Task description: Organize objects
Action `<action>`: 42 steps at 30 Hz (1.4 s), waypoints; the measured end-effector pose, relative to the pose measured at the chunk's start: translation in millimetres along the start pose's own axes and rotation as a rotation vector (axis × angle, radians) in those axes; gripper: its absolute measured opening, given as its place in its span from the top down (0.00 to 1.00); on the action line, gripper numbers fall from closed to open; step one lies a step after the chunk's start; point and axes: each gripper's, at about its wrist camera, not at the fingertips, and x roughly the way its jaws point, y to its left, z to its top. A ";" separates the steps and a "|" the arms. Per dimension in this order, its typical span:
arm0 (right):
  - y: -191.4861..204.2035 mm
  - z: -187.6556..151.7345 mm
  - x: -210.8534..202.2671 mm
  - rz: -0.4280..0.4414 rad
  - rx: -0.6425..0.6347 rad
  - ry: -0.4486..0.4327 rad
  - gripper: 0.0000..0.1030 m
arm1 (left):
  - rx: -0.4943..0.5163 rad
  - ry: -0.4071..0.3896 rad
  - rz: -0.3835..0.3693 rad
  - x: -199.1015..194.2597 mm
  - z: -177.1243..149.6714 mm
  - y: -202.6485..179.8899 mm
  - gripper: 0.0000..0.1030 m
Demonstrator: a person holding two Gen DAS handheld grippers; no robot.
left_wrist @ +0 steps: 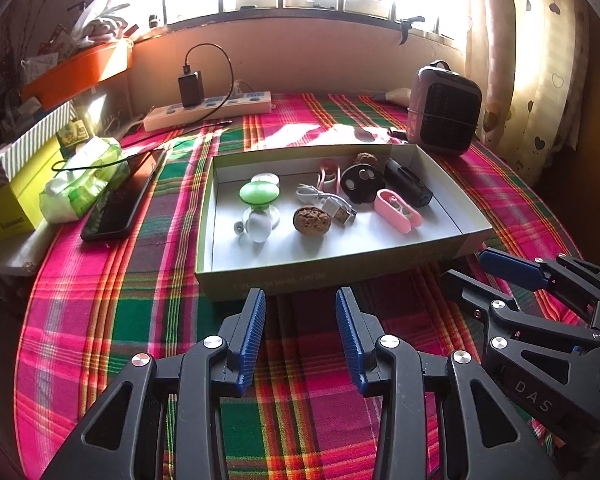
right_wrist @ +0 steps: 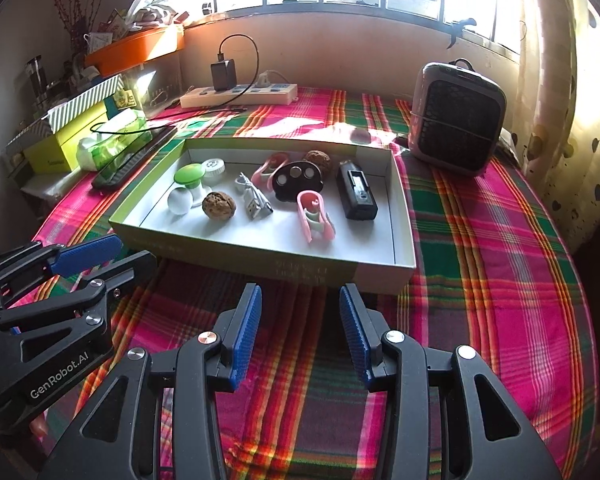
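Both the left gripper [left_wrist: 301, 336] and the right gripper [right_wrist: 300, 334] hover over the plaid-covered table [right_wrist: 500, 280] just short of the near wall of the shallow box [left_wrist: 340, 268], jaws wide and holding nothing. The small things lie inside it: a near walnut [right_wrist: 219, 205], a pink clip [right_wrist: 315, 216], a black block [right_wrist: 356, 190] toward the right. To do well, I judge, come down over the near wall onto one item, clear of its neighbours.
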 end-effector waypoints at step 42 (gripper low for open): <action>-9.8 -48.3 -6.6 -0.066 0.049 0.031 0.38 | -0.059 0.032 0.068 -2.0 -48.3 -12.3 0.63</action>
